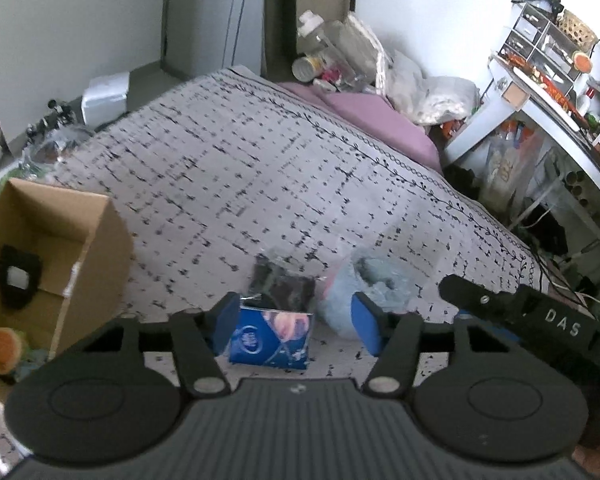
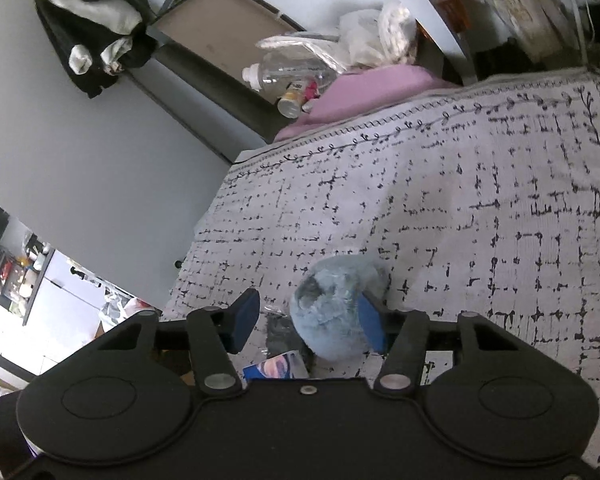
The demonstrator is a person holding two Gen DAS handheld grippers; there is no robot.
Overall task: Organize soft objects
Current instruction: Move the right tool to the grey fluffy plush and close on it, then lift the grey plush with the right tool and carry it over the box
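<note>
Both tools hovered low over the bed (image 1: 260,152), each with its jaws apart and clamped on nothing. Left tool (image 1: 296,326) straddled the blue tissue pack (image 1: 270,340), which sat between its pads, nearer the 9 o'clock pad, with its long side running across the gap. A dark bagged item (image 1: 284,284) lay at 12 o'clock just beyond the pack, touching it. Blue fluffy toy (image 1: 340,304) lay at 1 o'clock, against the right-hand pad. Open cardboard box (image 1: 56,248), with a dark item and an orange one already inside, stood well off at 9 o'clock.

Right tool (image 2: 310,324) had the fluffy toy (image 2: 336,304) inside its gap, pressed toward the 3 o'clock pad. My judgement: the right tool was nearer the toy, the left nearer the pack and the box.
</note>
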